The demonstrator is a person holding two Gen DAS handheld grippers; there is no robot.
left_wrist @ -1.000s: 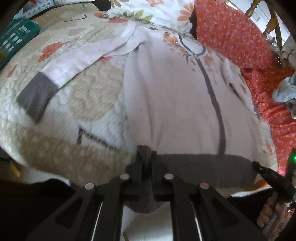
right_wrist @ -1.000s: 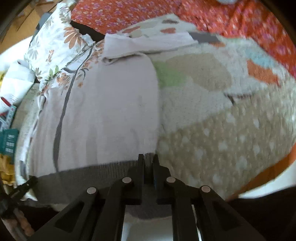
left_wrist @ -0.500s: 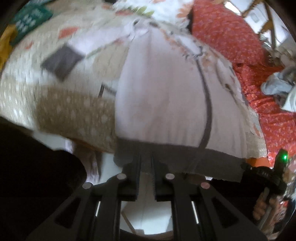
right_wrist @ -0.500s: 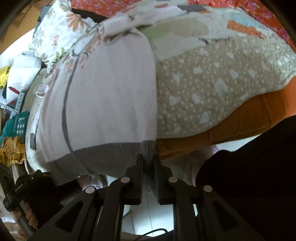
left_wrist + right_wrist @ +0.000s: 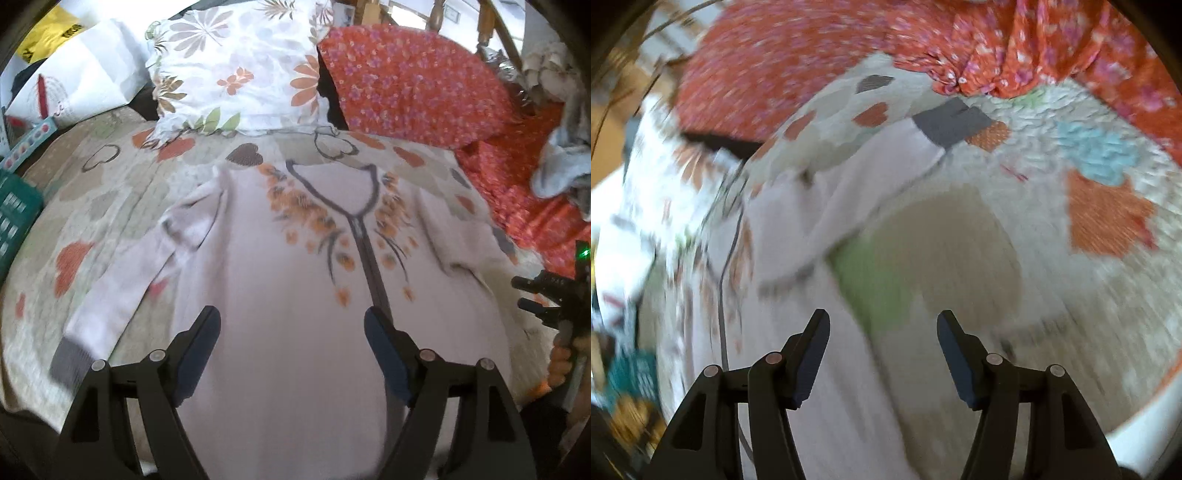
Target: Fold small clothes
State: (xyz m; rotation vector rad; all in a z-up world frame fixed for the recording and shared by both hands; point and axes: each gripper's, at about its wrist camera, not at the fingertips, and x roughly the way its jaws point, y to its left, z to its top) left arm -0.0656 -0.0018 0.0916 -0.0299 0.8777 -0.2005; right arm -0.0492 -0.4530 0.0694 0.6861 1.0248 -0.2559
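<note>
Left tool (image 5: 291,326) and right tool (image 5: 879,330) just released — gaping, seemingly above pale cardigan (image 5: 295,280), quilt (image 5: 1052,229) beneath.

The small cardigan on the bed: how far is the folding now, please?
Done: the cardigan lies flat, front up, on the quilt. In hand: nothing. The left gripper and right gripper have just been opening, with nothing between their jaws. Left: both sleeves are spread out, and no fold shows.
</note>
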